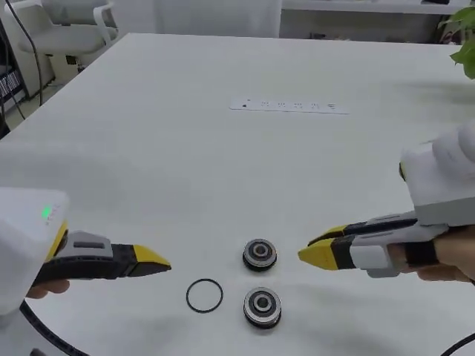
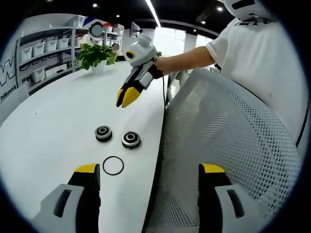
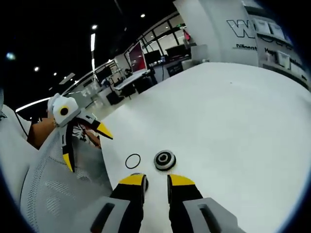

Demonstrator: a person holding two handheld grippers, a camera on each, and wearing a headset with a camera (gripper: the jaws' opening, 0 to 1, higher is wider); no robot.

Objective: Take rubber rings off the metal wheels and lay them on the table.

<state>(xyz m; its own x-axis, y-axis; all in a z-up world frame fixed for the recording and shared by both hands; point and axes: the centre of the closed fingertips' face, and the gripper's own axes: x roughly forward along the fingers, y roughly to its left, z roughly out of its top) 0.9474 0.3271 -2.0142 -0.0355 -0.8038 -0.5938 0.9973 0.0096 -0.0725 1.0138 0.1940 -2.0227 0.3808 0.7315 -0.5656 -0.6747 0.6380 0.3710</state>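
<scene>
White table (image 1: 223, 148), 2 metal wheels (image 1: 260, 254) and 1 loose rubber ring (image 1: 187, 295) between my tongs. Left gripper (image 2: 149, 171): jaws wide, empty, ring just ahead. Right gripper (image 3: 156, 180): narrow gap, empty, near wheels.

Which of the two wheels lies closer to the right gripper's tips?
The farther wheel, level with the right gripper; the other wheel lies nearer the person, beside the loose ring.

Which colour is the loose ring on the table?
Black; the ring shows best in head view.
</scene>
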